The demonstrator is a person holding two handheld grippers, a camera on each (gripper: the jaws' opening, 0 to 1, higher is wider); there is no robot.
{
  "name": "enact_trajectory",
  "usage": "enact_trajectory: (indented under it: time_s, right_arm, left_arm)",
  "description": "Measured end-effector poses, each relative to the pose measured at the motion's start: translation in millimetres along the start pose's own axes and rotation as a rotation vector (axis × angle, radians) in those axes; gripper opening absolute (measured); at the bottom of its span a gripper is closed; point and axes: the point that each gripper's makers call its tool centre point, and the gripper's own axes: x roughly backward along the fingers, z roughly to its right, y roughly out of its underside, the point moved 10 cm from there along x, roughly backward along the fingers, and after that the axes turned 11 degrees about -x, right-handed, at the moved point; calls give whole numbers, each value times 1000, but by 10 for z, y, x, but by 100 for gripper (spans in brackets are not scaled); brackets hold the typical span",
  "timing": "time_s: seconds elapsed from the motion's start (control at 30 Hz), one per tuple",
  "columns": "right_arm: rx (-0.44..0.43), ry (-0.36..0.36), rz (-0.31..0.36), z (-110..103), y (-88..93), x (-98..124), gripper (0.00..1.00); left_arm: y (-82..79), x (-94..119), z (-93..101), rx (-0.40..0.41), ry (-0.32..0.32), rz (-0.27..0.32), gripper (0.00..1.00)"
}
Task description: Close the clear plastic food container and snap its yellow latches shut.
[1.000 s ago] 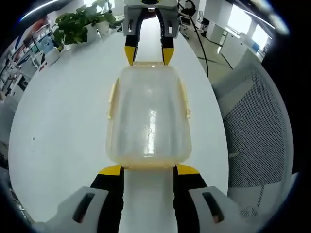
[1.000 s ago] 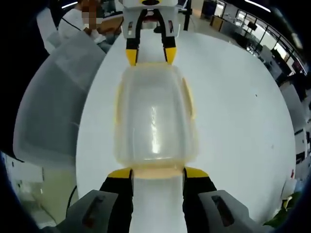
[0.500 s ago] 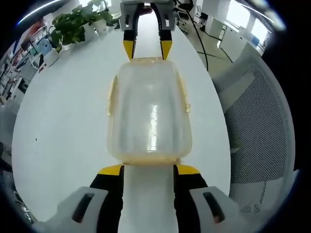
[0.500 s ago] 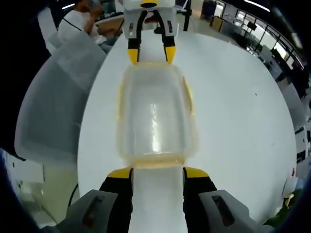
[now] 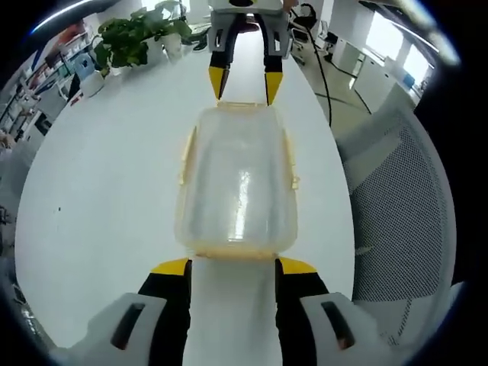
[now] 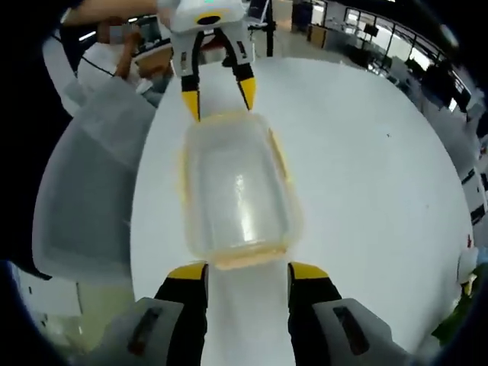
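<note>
The container (image 5: pixel 235 183) lies closed on the white surface (image 5: pixel 99 191), lengthwise between the two grippers, its lid on and yellow latches (image 5: pixel 185 152) folded along its long sides. In the left gripper view, the left gripper (image 5: pixel 232 267) sits just short of the near end, its fingers (image 5: pixel 172 268) spread wide and holding nothing, while the right gripper (image 5: pixel 244 85) stands at the far end with its tips at the rim. In the right gripper view the container (image 6: pixel 236 191) lies just beyond the right gripper (image 6: pixel 248 272), also wide and empty; the left gripper (image 6: pixel 217 99) stands spread at the far end. A mesh chair (image 5: pixel 396 206) stands beside the surface, and a plant (image 5: pixel 130 42) at its far edge.
</note>
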Motion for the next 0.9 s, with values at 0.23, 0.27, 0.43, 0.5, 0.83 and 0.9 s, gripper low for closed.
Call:
enact_trajectory:
  time_s: [0.23, 0.27, 0.43, 0.5, 0.83, 0.9]
  right_arm:
    - [-115, -1, 41, 1, -19, 15, 40]
    - [-132, 0, 47, 7, -20, 10, 40]
    - [-178, 14, 56, 22, -28, -5, 39]
    - [-209, 14, 55, 32, -20, -14, 39]
    - [-405, 35, 120, 78, -37, 22, 36]
    - [-455, 28, 125, 74, -40, 21, 36]
  left_arm:
    - [31, 33, 13, 139, 2, 56, 45]
    - [36, 37, 10, 150, 2, 56, 45]
    - [32, 51, -14, 202, -21, 77, 43]
    - [31, 48, -17, 239, -17, 86, 43]
    - [68, 27, -53, 515, -20, 147, 41]
    - [95, 29, -64, 588, -31, 154, 41]
